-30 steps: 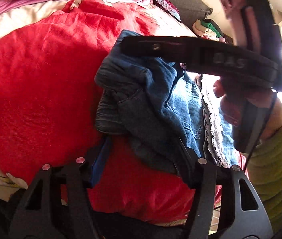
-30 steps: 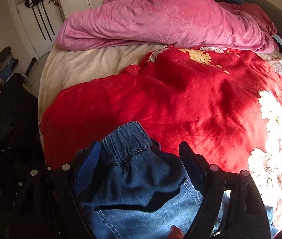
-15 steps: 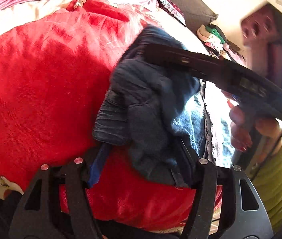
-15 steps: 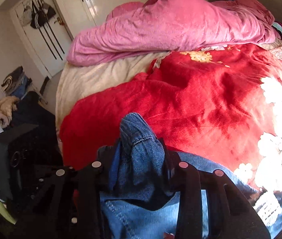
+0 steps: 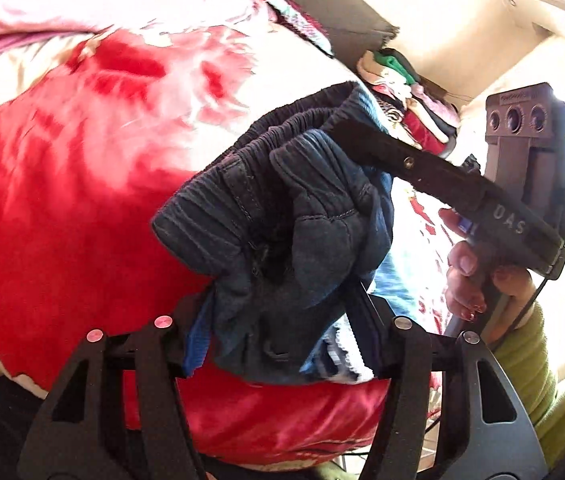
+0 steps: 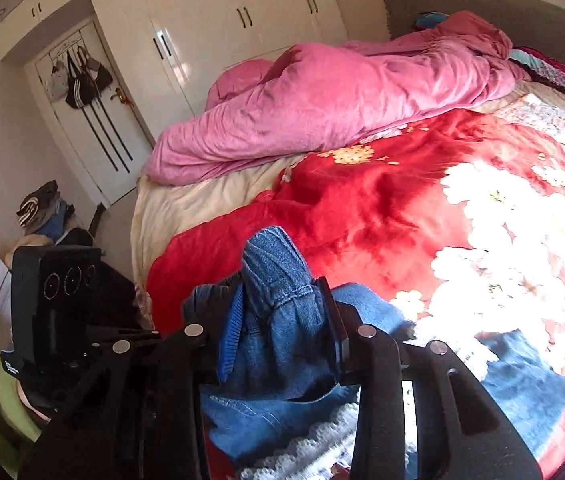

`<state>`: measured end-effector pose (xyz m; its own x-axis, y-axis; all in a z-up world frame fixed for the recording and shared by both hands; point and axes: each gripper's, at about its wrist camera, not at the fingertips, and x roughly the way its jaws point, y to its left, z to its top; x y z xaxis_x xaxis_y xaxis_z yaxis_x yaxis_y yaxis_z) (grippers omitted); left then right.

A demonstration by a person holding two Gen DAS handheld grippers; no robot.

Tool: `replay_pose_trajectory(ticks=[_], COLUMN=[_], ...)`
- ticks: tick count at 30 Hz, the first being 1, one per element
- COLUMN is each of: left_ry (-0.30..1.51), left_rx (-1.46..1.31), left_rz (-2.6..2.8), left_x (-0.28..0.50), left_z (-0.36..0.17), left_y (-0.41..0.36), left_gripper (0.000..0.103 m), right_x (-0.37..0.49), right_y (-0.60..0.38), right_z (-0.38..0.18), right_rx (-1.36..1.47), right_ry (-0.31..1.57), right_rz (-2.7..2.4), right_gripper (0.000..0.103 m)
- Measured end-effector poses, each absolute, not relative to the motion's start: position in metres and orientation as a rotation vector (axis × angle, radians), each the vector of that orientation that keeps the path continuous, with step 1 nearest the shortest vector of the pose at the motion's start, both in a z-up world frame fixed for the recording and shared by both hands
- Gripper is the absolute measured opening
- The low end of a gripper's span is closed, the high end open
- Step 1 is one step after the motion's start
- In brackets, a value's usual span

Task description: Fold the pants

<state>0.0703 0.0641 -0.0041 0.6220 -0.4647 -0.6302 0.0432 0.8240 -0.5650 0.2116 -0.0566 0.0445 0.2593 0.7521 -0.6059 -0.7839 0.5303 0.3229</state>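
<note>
Blue denim pants hang bunched above the red blanket, held at the elastic waistband. In the left wrist view my left gripper is shut on a thick wad of the denim. My right gripper is shut on another fold of the waistband, which sticks up between its pads. One of its fingers reaches into the waistband from the right, held by a hand in a green sleeve. The legs of the pants trail down onto the bed.
A red floral blanket covers the bed, with a pink duvet heaped at the far side. A white lace-edged cloth lies under the pants. Folded clothes sit by the headboard. White wardrobes and a door stand beyond.
My right gripper has shut on the waistband, which lay loose between its wide jaws before. Both grippers have risen and lifted the bunched pants off the blanket.
</note>
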Motion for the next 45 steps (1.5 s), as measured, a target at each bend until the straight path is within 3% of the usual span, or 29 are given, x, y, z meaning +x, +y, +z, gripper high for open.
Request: replay_pose_trajectory(ticks=[11,20,24,38,45], left_ry=[0.857,0.907,0.95,0.948,0.93], left_rx=[-0.437,-0.318,-0.287,-0.212,-0.214], left_rz=[-0.376,-0.529,-0.562,-0.546,-0.536], left_x=[0.09,0.091,0.09,0.083,0.079], left_z=[0.009,-0.003,-0.014,-0.022,-0.015], left_y=[0.01,-0.045,-0.06,-0.072,-0.066], left_gripper=[0.05,0.05,0.05,0.053,0.053], right_x=[0.211,0.204,0.199,0.211,0.2], right_y=[-0.116,-0.185,-0.212,-0.207,-0.21], right_z=[0.051,0.041,0.026,-0.025,-0.002], right_rx=[0.018,0.1,0.141,0.058,0.098], right_ry=[0.749,0.726,0.768,0.947,0.874], right_rz=[0.986,0.844,0.754,0.6,0.608], right_gripper=[0.034,0.047,0.048,0.054,0.057])
